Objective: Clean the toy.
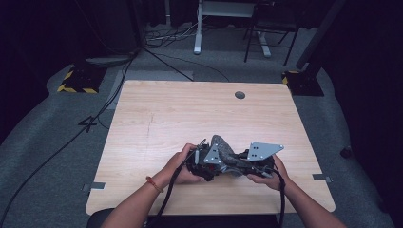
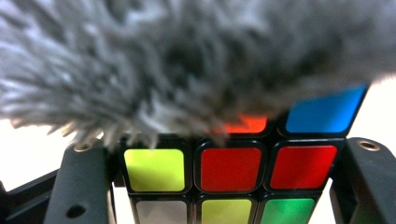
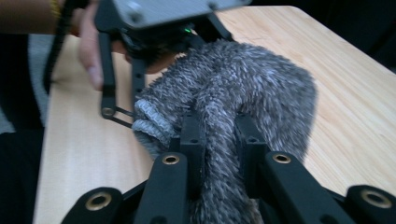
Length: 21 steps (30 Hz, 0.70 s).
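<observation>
A grey fuzzy cloth [image 1: 222, 146] hangs between my two grippers above the front middle of the wooden table [image 1: 157, 109]. In the left gripper view my left gripper [image 2: 226, 151] is shut on a colour cube [image 2: 229, 170], a jaw pressing each side, and the fuzzy cloth [image 2: 187, 60] drapes over the cube's top. In the high view the left gripper [image 1: 209, 165] sits just left of the right gripper [image 1: 241, 165]. My right gripper [image 3: 218, 128] is shut on a fold of the cloth [image 3: 261, 88]. The left gripper's grey plate [image 3: 159, 9] is close behind it.
A round cable hole [image 1: 240, 95] sits near the table's far edge. On the grey floor behind lie cables [image 1: 166, 61], two yellow-and-black stand bases [image 1: 78, 80] and white desk legs [image 1: 197, 28].
</observation>
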Motion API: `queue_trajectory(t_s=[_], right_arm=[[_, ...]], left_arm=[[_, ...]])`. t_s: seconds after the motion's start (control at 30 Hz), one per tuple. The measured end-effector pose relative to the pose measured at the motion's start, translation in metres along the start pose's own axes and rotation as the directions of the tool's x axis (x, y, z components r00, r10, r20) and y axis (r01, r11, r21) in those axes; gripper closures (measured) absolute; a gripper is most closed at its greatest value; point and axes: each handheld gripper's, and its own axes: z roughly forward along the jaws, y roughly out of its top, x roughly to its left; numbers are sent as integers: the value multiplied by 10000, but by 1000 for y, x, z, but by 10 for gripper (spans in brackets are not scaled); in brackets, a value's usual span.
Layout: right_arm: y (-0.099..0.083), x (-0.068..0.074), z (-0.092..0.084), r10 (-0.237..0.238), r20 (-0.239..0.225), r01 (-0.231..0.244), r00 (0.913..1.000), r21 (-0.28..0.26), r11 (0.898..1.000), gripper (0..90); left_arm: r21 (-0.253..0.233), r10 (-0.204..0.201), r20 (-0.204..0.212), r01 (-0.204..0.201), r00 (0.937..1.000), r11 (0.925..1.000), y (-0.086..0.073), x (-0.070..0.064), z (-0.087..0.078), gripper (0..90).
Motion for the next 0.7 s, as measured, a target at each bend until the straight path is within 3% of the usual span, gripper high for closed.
queue_trajectory(t_s=[0.07,0.2,0.37,0.7], right_arm=[[-1,-3,0,30,112,-32,9999,140,9999,773],[-13,-17,3,506,584,-544,9970,666,9963,773],[-20,-23,2,719,651,-775,9953,896,9929,774],[2,3,-1,-64,97,64,9999,44,10000,771]], left_arm=[[-17,33,-15,-33,10000,10000,0,0,-1,337],[-83,-17,-72,17,10000,10000,1,0,-4,337],[-292,-119,-70,117,9999,9995,0,2,-9,337],[1,-35,47,35,10000,10000,1,0,-1,337]])
